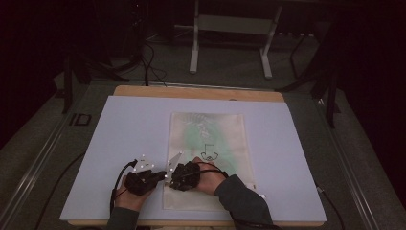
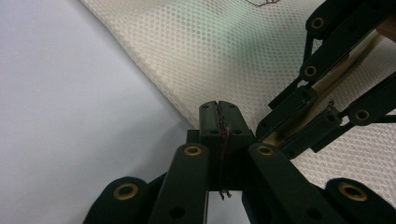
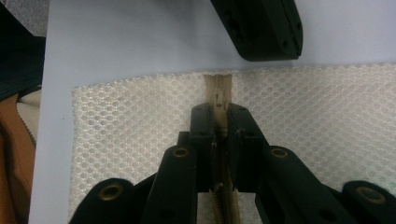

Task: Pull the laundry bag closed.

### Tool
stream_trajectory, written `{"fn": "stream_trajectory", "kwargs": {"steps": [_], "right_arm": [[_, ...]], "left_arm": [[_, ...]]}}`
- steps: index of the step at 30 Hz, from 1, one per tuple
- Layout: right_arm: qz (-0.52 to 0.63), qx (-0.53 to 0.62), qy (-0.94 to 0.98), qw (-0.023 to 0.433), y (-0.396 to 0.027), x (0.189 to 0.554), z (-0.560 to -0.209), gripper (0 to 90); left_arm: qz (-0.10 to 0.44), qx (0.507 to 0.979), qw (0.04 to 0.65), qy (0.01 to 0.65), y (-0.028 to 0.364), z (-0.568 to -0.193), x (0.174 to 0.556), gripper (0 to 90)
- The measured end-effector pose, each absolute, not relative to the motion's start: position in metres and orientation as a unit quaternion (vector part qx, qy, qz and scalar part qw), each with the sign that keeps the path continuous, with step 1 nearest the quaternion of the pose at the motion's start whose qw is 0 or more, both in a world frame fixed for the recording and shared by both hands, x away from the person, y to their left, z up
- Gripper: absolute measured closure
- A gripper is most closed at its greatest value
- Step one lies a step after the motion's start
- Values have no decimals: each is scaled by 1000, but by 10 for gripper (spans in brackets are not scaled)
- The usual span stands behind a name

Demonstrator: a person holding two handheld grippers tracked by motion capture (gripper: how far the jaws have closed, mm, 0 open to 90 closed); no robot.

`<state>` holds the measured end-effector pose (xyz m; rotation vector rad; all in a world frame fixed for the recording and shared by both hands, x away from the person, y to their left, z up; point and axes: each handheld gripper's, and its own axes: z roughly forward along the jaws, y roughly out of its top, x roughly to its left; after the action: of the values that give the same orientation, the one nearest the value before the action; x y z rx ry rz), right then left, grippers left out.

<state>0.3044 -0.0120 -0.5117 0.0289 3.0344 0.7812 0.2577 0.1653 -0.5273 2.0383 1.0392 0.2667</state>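
Observation:
A white mesh bag (image 1: 210,139) lies flat on a pale board (image 1: 119,143); its weave shows close up in both gripper views (image 2: 210,46) (image 3: 116,116). A beige zipper (image 3: 218,88) runs to the bag's near-left edge. My right gripper (image 1: 172,179) (image 3: 219,122) is shut on the zipper, with the beige tape passing between its jaws. It also shows in the left gripper view (image 2: 327,93). My left gripper (image 1: 162,176) (image 2: 218,116) is shut, its tips at the bag's edge just beside the zipper's end (image 3: 261,32). Whether it pinches fabric I cannot tell.
A small black outline drawing (image 1: 208,152) marks the bag's middle. The board lies on a wooden table top (image 1: 198,92). Beyond it on the dark floor are a white frame's legs (image 1: 194,52) and cables (image 1: 151,67).

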Motion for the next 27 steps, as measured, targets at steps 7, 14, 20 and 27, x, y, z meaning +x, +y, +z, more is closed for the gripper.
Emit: {"fn": "stream_trajectory", "kwargs": {"steps": [7,14,20,27], "right_arm": [[250,7,968,6,-12,304,-512,819],[253,7,967,6,-12,304,-512,819],[254,7,967,6,-12,305,-512,819],[252,7,968,6,-12,304,-512,820]], "left_arm": [[100,813,402,409,159,-529,258,886],[98,817,396,408,156,-531,259,886],[98,821,390,405,153,-532,259,885],[101,830,377,400,150,-535,260,887]]}}
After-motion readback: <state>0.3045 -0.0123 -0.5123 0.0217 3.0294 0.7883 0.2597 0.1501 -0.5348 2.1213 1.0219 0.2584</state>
